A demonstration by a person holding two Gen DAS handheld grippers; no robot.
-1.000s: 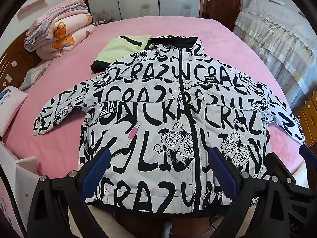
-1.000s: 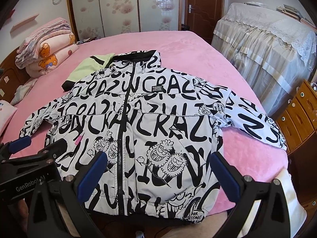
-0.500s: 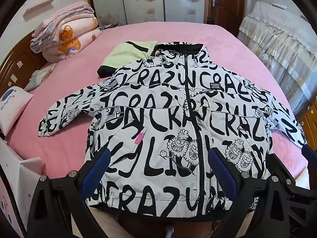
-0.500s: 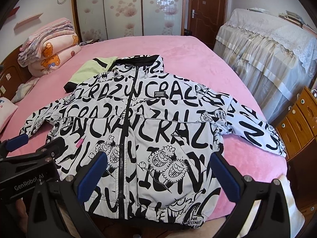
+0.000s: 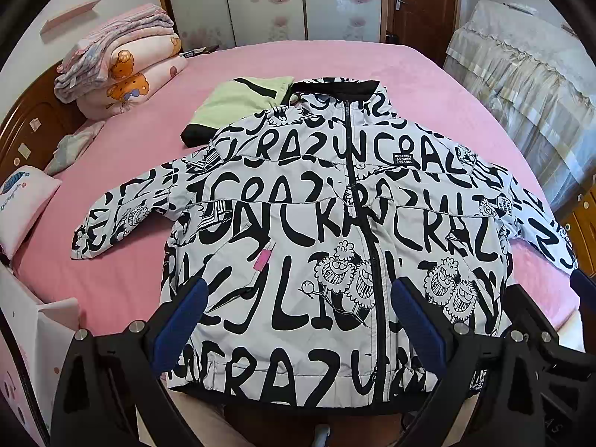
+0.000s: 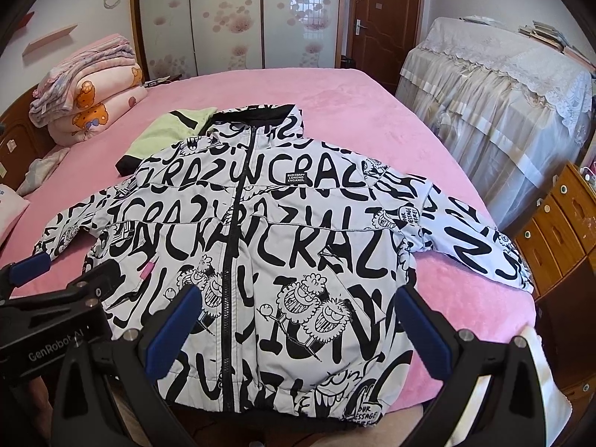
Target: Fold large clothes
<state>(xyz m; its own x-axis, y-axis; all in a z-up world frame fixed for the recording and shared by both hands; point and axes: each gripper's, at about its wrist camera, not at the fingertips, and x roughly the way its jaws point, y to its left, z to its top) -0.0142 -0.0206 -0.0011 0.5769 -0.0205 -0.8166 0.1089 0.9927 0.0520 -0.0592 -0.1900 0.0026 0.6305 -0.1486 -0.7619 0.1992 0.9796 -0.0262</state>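
A white jacket with black lettering lies flat and zipped on the pink bed, sleeves spread to both sides, hem toward me. My left gripper hovers open above the hem's left half, its blue pads wide apart with nothing between them. My right gripper hovers open above the hem's right half, blue pads apart. The left gripper's body shows at the lower left of the right wrist view.
A folded green and black garment lies beside the jacket's collar. Stacked quilts sit at the bed's far left, a pillow at the left edge. A cloth-covered piece of furniture and wooden drawers stand to the right.
Both grippers have drawn back and risen slightly, so the jacket sits lower and further in each view. The jacket has not moved and both grippers stay open.
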